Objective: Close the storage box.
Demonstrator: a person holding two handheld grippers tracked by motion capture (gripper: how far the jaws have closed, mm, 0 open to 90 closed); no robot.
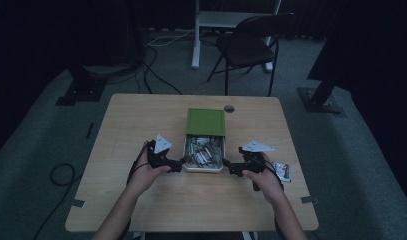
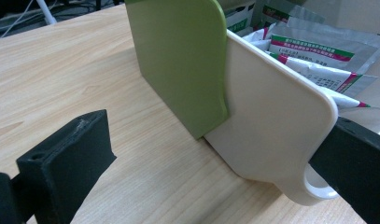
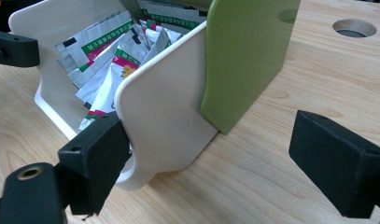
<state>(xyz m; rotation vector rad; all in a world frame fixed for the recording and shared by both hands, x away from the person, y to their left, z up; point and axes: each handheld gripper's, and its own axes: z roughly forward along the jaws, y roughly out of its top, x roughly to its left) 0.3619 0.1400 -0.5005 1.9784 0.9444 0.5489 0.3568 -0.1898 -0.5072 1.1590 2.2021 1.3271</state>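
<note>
A white tray (image 1: 203, 169) full of sachets (image 1: 203, 150) sticks halfway out of its green sleeve (image 1: 205, 121) at the table's middle. My left gripper (image 1: 178, 164) is at the tray's near left corner and my right gripper (image 1: 227, 165) at its near right corner. In the left gripper view the left gripper (image 2: 211, 154) is open, its jaws standing wide on either side of the tray's side wall (image 2: 271, 116), beside the sleeve (image 2: 178, 60). The right gripper (image 3: 211, 149) is open too, straddling the opposite wall (image 3: 164, 116) in the same way, with the sachets (image 3: 117, 51) behind it.
A small printed packet (image 1: 282, 171) lies on the table just right of my right hand. A round cable hole (image 1: 229, 108) is behind the sleeve. A folding chair (image 1: 251, 42) and floor cables stand beyond the table's far edge.
</note>
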